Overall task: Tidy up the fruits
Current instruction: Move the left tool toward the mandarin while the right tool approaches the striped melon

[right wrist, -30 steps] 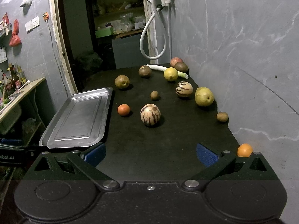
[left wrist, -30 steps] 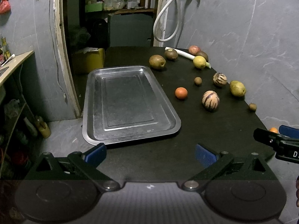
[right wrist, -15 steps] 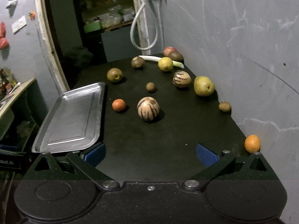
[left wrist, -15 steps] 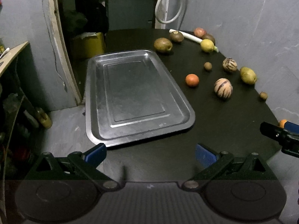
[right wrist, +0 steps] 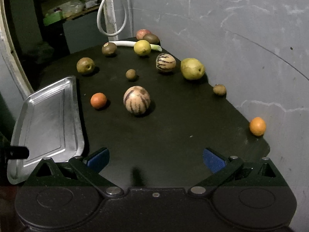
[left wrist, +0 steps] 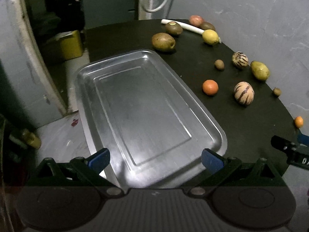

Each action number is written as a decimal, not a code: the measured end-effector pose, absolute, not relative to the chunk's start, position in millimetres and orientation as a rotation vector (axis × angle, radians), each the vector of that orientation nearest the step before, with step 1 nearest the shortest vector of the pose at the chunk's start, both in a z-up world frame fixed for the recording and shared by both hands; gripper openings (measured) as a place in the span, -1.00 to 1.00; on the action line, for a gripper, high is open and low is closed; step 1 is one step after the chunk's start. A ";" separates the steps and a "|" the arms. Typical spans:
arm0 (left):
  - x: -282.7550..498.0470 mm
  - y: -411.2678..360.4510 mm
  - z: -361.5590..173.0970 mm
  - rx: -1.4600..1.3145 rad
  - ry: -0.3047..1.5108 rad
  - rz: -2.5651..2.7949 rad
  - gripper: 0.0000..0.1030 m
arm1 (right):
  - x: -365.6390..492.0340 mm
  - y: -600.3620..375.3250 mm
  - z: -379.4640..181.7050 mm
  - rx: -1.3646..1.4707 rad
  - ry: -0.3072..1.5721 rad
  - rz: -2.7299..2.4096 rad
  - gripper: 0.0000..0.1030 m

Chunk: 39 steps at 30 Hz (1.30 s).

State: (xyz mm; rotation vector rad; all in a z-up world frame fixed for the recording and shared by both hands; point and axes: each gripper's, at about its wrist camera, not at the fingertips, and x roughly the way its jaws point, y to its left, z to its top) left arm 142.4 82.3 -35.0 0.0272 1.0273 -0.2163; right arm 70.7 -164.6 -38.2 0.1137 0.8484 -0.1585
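Fruit lies scattered across a black table (right wrist: 173,135) while the metal tray (left wrist: 143,104), filling the centre of the left wrist frame, holds nothing: judging by this, the sorting has not begun and every piece remains to be moved. In the right wrist frame a large striped melon (right wrist: 136,100) sits at centre with a small orange (right wrist: 98,100) just to its left; a second striped melon (right wrist: 165,62), a yellow-green pear (right wrist: 192,69) and a lemon (right wrist: 142,47) line the upper middle, a brown pear (right wrist: 85,65) sits at upper left, and a lone orange (right wrist: 257,126) rests at the right edge against the wall.

The left gripper (left wrist: 154,158) hangs over the tray's near end, fingers spread wide and gripping nothing. The right gripper (right wrist: 155,159) faces the fruit over bare tabletop, its fingers likewise apart and empty.

Compared with a second ago, the left gripper has advanced over the tray, which now looms much larger and reaches under its fingers; the right gripper has edged toward the fruit, the lone orange now clear of its fingertip. No fruit has shifted.
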 end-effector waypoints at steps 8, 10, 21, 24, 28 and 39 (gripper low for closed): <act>171.2 90.7 -41.7 0.039 1.014 -0.358 0.99 | 70.9 -139.8 -36.3 0.084 0.854 -0.241 0.99; 177.6 87.3 -42.2 0.049 0.998 -0.398 0.99 | 71.3 -137.1 -35.1 0.057 0.858 -0.254 0.99; 218.6 54.7 -36.2 0.197 0.897 -0.491 0.99 | 94.4 -143.8 -35.4 -0.053 0.868 -0.209 0.99; 230.5 45.1 -33.1 0.200 0.882 -0.512 0.99 | 107.8 -146.8 -33.1 -0.107 0.845 -0.159 0.99; 244.8 28.5 -35.8 0.237 0.884 -0.563 0.99 | 127.9 -147.6 -36.3 -0.225 0.846 -0.060 0.99; 262.0 -16.2 -57.1 0.465 0.864 -0.711 0.98 | 162.2 -142.2 -58.1 -0.497 0.826 0.221 0.98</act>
